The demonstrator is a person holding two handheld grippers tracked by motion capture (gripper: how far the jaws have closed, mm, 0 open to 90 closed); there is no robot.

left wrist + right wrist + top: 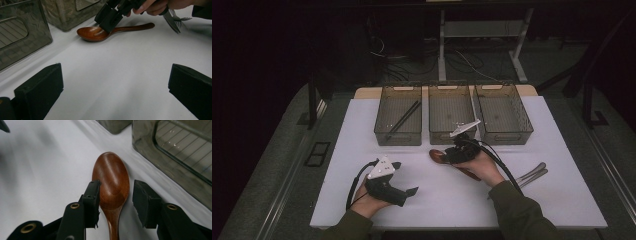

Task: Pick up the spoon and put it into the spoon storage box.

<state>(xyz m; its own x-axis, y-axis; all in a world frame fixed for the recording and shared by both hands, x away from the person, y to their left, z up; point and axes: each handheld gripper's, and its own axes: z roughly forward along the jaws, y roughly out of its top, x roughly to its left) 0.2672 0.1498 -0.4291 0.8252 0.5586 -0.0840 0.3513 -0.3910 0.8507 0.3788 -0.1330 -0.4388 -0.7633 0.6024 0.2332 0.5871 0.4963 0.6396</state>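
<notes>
Closest to the high camera, along the table's near edge, two sleeved forearms come in, each hand holding a gripper. At the near left, the left gripper (412,191) rests low over the white table (362,130) with its jaws spread wide and nothing between them; the left gripper view shows bare tabletop in the gap.

Toward the middle of the table, the right gripper (115,197) is tipped down over a brown wooden spoon (111,181). Its jaws straddle the rear of the spoon's bowl, where the bowl narrows into the handle. One jaw is at or just against the bowl's edge, while the other stands apart from it, so the spoon is not yet clamped. It lies flat on the table, bowl facing up, just in front of the middle bin.

Three smoky see-through bins (504,119) stand in a row along the far edge. Black chopsticks (404,119) lie slantwise in the left one. Metal cutlery (532,175) lies toward the right edge.
</notes>
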